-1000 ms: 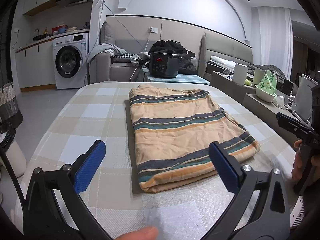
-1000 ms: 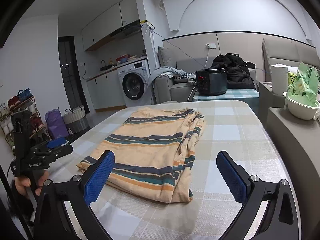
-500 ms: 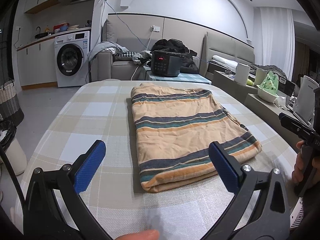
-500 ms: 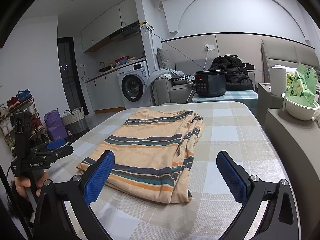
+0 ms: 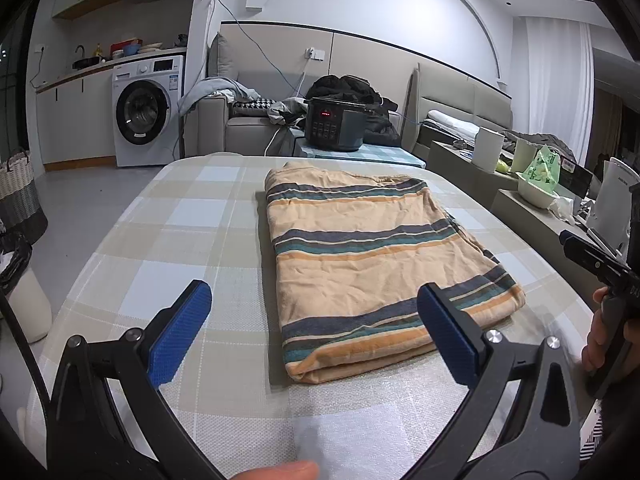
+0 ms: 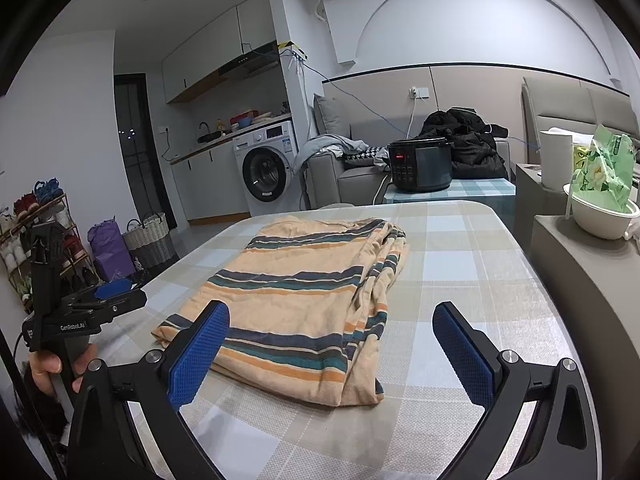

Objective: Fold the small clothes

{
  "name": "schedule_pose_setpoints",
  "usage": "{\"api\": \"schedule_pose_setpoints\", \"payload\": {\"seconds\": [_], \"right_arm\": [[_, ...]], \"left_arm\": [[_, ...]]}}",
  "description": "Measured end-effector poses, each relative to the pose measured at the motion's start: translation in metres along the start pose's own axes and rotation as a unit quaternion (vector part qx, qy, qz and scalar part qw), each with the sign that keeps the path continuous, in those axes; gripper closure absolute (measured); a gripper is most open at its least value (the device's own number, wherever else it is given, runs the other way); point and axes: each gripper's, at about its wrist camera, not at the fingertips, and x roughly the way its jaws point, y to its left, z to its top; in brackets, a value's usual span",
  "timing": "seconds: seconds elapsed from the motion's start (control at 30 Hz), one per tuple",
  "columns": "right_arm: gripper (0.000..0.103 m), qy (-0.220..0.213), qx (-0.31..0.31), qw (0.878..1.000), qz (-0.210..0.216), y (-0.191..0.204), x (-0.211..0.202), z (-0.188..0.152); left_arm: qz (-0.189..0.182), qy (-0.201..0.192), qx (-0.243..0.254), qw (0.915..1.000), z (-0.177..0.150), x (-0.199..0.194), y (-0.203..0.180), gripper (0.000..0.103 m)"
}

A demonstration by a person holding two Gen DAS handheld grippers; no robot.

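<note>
A folded orange garment point(image 5: 372, 256) with dark blue and teal stripes lies flat on the checked table point(image 5: 176, 240). My left gripper point(image 5: 314, 336) hovers open above the table's near edge, just short of the garment's near end, with nothing between its blue pads. In the right wrist view the same garment point(image 6: 304, 292) lies ahead and slightly left. My right gripper point(image 6: 332, 352) is open and empty over the garment's near right corner. Each gripper shows at the edge of the other's view, held by a hand.
A grey side cabinet point(image 6: 580, 280) with a white bowl point(image 6: 600, 220) stands right of the table. Behind it a black cooker point(image 5: 336, 124) sits on a small table, with a sofa and washing machine point(image 5: 144, 112) beyond. Baskets point(image 6: 148, 240) stand on the floor at left.
Both grippers have drawn back and lifted slightly, so the garment sits a little farther off. The garment has not moved, and both grippers stay open.
</note>
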Motion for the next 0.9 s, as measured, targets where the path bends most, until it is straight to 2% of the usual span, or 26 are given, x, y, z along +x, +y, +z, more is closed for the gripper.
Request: {"api": "schedule_pose_setpoints", "payload": {"seconds": [0.9], "right_arm": [[0.000, 0.002, 0.002, 1.000, 0.000, -0.0017, -0.0007, -0.0008]], "left_arm": [[0.001, 0.000, -0.002, 1.0000, -0.0008, -0.0001, 0.0000, 0.001]]}}
